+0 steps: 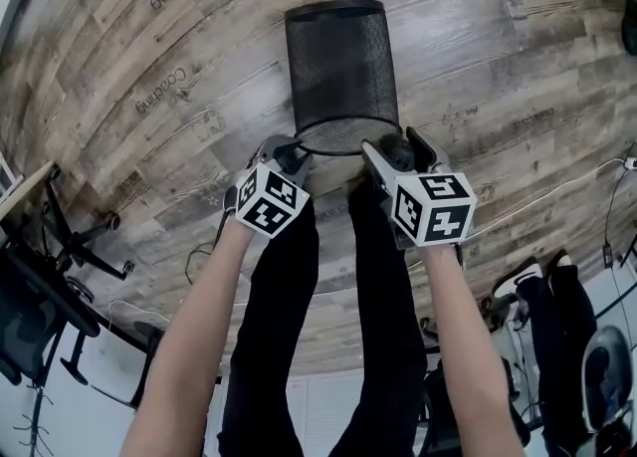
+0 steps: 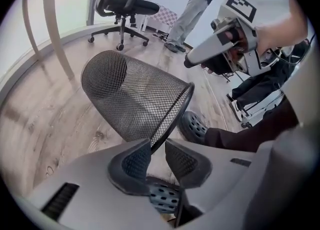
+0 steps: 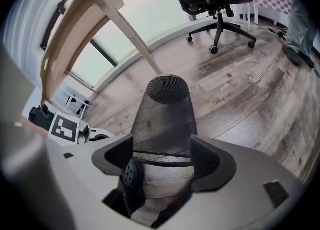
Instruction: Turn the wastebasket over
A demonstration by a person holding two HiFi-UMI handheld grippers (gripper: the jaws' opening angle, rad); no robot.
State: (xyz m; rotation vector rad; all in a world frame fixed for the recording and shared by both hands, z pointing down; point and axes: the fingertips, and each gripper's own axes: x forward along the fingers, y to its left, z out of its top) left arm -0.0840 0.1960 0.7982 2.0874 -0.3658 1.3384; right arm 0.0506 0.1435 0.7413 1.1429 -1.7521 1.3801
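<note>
The black mesh wastebasket point(image 1: 341, 72) lies tipped on the wooden floor point(image 1: 498, 67), mouth toward the person (base at 12 o'clock). The left gripper point(image 2: 157, 146) pinches its rim at 8 o'clock. The right gripper point(image 3: 162, 151) gapes wide at 4 o'clock, holding nothing.

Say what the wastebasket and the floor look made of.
Wastebasket: likely metal wire mesh, matte black; you see the floor through its fine grid, with a solid rim band. Floor: wood-look planks, grey-brown grain and knots, low sheen; could be laminate or vinyl rather than real wood.
</note>
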